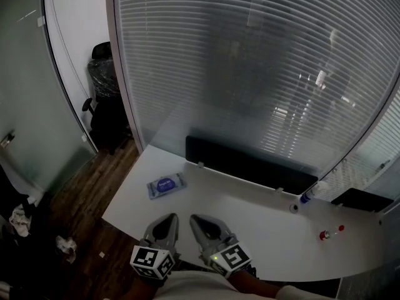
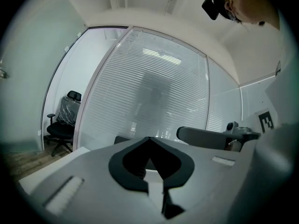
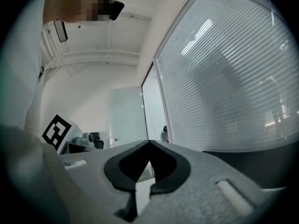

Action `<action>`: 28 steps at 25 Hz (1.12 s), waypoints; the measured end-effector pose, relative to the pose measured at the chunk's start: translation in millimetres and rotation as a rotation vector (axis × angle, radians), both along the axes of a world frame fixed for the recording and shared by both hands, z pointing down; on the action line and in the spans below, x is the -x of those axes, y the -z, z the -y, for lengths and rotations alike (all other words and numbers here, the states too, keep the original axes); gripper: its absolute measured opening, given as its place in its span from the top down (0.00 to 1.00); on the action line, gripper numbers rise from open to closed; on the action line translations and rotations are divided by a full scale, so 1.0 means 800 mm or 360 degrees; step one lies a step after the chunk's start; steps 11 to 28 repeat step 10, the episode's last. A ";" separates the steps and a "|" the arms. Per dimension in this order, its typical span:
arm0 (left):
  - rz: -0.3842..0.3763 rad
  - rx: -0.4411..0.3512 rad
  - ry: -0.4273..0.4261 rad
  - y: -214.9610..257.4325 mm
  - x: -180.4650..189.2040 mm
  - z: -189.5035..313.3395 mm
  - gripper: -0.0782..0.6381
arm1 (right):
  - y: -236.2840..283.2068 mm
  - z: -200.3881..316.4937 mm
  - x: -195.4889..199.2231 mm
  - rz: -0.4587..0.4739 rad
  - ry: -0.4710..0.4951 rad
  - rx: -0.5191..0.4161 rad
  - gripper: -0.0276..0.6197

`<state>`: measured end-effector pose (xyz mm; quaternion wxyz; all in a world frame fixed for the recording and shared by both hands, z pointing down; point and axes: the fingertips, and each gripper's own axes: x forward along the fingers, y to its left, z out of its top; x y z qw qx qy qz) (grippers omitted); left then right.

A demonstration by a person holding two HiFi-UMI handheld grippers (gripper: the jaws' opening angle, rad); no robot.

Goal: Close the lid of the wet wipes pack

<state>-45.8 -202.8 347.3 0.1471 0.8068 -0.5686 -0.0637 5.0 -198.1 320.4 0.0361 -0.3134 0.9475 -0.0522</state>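
Soft plastic wet wipes pack [image 1: 177, 182], lying flat on the white table [image 1: 262, 220] near its left end, well ahead of the left gripper [image 1: 169, 220] and right gripper [image 1: 197, 221], both closed on nothing; probably light, squashy, apt to slide, best pressed at the lid [image 1: 165, 184].

The head camera is looking from high above, steeply down, taking in the white desk [image 1: 262, 217], the blind-covered glass partition [image 1: 250, 74] beyond it, and the left gripper [image 1: 170, 217] and right gripper [image 1: 194, 219] at the bottom edge. The left gripper view's camera is sitting close behind its closed jaws, facing forward and upward at the same partition and at the office chair [image 2: 63, 120] that the head view is also showing. The right gripper view's camera is likewise tilting upward behind closed jaws, catching the partition at its right and the other gripper's marker cube [image 3: 56, 129] at its left.
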 end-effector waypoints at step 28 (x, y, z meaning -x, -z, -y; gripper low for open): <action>0.0004 0.0008 0.0019 -0.006 -0.003 -0.007 0.89 | -0.002 -0.008 -0.001 -0.0039 0.0019 -0.0026 0.96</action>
